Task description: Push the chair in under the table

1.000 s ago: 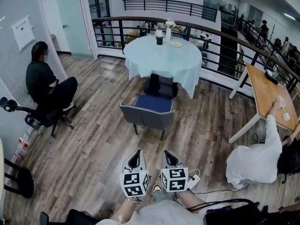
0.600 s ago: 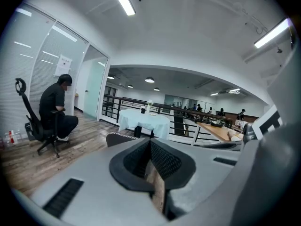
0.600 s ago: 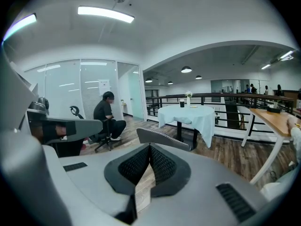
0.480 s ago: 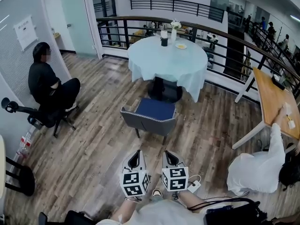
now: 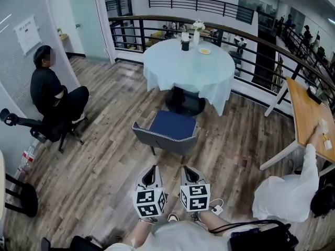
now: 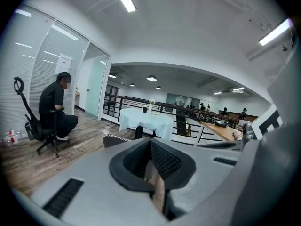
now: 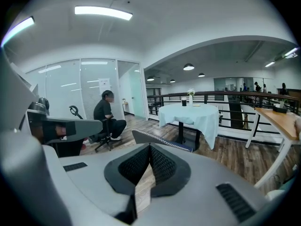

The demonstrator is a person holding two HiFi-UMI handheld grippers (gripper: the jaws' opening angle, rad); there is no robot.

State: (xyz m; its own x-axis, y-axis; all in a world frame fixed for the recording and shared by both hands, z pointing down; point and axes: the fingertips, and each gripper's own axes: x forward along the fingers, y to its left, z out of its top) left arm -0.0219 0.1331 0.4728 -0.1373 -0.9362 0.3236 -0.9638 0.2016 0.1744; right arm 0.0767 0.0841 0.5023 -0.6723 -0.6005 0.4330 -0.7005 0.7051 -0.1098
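Note:
A grey chair [image 5: 165, 132] with a blue seat stands on the wood floor, its back toward me, a short way out from the round table [image 5: 189, 67] under a pale blue cloth. Both grippers hang side by side below the chair in the head view, apart from it. My left gripper [image 5: 152, 173] is shut with nothing between its jaws. My right gripper [image 5: 188, 172] is shut and empty as well. The chair's backrest [image 7: 160, 139] shows just beyond the right gripper [image 7: 149, 147], with the table [image 7: 189, 113] behind. The left gripper [image 6: 151, 142] view shows the chair's edge [image 6: 115, 139] and the table [image 6: 146, 118].
A person in black [image 5: 52, 93] sits on an office chair at the left wall. Another person in white [image 5: 285, 184] bends at a wooden table [image 5: 309, 114] on the right. A black railing [image 5: 251, 51] runs behind the round table, which carries a cup and a vase. A cable lies by my feet.
The chair and table have drawn closer and lower in the head view as I walk toward them. Both grippers stay shut, side by side.

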